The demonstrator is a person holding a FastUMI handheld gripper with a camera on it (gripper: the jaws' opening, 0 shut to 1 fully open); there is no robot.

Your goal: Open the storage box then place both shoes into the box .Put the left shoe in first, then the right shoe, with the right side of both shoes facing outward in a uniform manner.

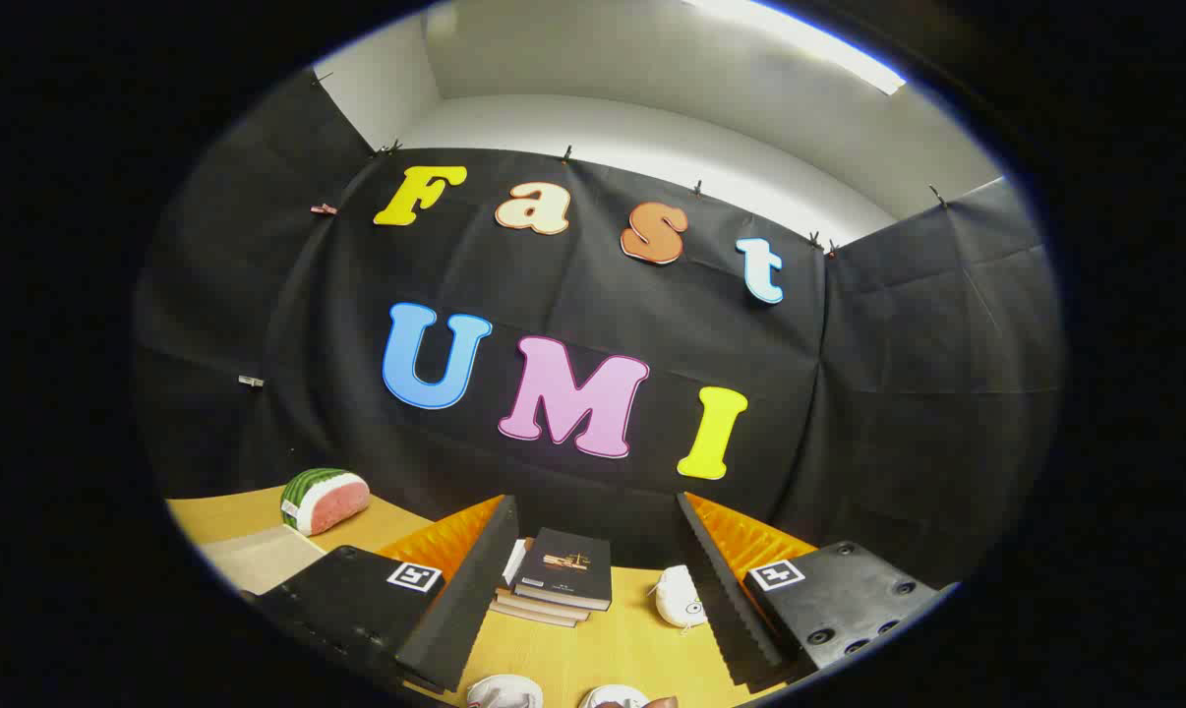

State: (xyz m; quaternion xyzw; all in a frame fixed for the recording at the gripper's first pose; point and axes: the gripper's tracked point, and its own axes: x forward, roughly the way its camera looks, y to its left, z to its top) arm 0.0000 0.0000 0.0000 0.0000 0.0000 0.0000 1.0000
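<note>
- Your hand-held gripper [593, 600] is tilted upward, toward the booth wall more than the tabletop [593, 649]; its two fingers [465, 590] stand wide apart with nothing between them.
- The shoes sit low and close to you: two pale rounded shapes, one shoe [504, 691] nearer the left finger and a second shoe [615, 696] just beside it. They lie below the fingers, nearer to you than the tips, not ahead of them.
- So little of either shoe shows that you cannot tell which is left or right, or which way their long axes run. My judgement: tip the hand-held gripper down before you decide.
- The storage box cannot be picked out from here. A pale flat sheet [259, 556] lies on the tabletop beyond the left finger; whether it belongs to the box cannot be told.
- Straight ahead, between and beyond the fingertips, is a stack of books [559, 580], with a small white soft toy [680, 598] just beside it near the right finger. Neither is your target.
- A watermelon slice [324, 500] rests well off beyond the left finger.
- The coming move likely turns on this: the box must be opened first, so pitch down and find it rather than reaching forward, where only the books wait.
</note>
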